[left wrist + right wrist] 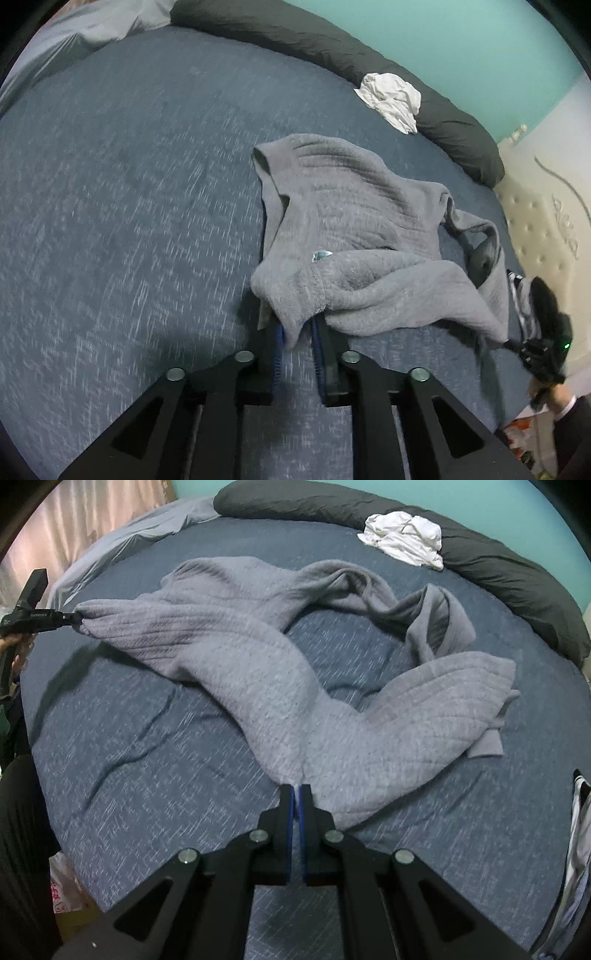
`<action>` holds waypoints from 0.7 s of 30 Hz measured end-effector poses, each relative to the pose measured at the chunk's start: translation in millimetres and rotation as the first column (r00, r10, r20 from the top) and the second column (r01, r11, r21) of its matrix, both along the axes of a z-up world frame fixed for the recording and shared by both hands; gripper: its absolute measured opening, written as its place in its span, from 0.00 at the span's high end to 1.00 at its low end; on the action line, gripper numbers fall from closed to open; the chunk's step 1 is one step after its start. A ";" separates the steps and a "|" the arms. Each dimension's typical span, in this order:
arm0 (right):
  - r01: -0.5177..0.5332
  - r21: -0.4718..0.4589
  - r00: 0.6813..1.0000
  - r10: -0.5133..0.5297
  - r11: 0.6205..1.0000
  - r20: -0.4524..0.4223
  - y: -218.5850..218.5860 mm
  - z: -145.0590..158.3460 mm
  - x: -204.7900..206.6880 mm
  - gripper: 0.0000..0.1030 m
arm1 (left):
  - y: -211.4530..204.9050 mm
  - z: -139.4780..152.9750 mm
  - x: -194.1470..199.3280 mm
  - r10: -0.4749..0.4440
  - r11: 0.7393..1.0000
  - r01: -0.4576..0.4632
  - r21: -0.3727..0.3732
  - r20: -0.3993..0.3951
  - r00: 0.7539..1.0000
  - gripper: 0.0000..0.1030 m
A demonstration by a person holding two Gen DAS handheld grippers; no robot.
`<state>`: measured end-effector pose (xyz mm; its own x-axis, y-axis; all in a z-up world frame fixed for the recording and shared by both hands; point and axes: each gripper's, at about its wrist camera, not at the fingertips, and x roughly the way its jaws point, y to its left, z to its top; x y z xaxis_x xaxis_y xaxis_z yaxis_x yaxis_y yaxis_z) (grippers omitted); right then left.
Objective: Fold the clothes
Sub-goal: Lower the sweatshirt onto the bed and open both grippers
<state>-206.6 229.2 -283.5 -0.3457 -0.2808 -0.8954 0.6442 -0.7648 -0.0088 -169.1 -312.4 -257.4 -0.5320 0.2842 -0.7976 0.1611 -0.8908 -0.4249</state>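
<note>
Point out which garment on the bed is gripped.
The grey fleece garment, spread mid-bed and pinched by the left gripper and right gripper. The crumpled white garment lies untouched on the dark bolster.

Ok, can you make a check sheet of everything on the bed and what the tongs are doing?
Surface: round bed with a speckled dark blue cover, a few creases.
Job's things: fuzzy grey quilted garment lying spread but twisted, sleeves looped at the far side.
Clutter: crumpled white cloth resting on the long dark grey bolster pillow; striped black-and-white fabric at the bed's edge.
Grippers: left tongs pinching one edge of the garment; right tongs shut on another edge.
Cables: nothing seen.
Surroundings: teal wall, cream tufted headboard, pinkish curtain, pale grey sheet.
</note>
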 end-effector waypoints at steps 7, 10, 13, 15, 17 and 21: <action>-0.036 0.023 0.998 0.035 0.999 0.053 -2.2 -3.7 6.4 0.97 | -12.2 1.8 13.7 0.041 0.999 -0.041 0.013 -0.009 0.999 0.72; -0.045 0.044 0.995 0.041 0.998 0.090 -0.6 -6.8 6.7 0.97 | -11.8 -3.5 12.9 0.045 0.999 -0.045 0.010 0.004 0.999 0.70; -0.044 0.034 0.993 0.040 0.998 0.112 7.2 -3.9 7.9 0.97 | -10.0 -14.5 8.0 0.062 0.998 -0.063 0.017 0.037 0.997 0.69; -0.021 0.004 0.994 0.021 1.000 0.104 14.5 4.6 3.7 0.97 | -9.7 -22.0 4.4 0.075 0.997 -0.076 0.021 0.060 0.995 0.69; 0.002 -0.026 0.995 0.001 1.000 0.097 21.8 13.1 -0.4 0.97 | -10.2 -27.2 2.4 0.081 0.996 -0.083 0.029 0.069 0.994 0.69; 0.047 -0.086 0.996 -0.039 0.995 0.085 36.3 30.0 -8.8 0.95 | -10.3 -31.3 0.1 0.085 0.995 -0.088 0.039 0.074 0.994 0.64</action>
<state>-215.4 265.5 -253.4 -0.2850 -0.3464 -0.8938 0.6065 -0.7872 0.1117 -169.0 -322.7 -288.7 -0.4979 0.2736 -0.8229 0.2683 -0.8538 -0.4462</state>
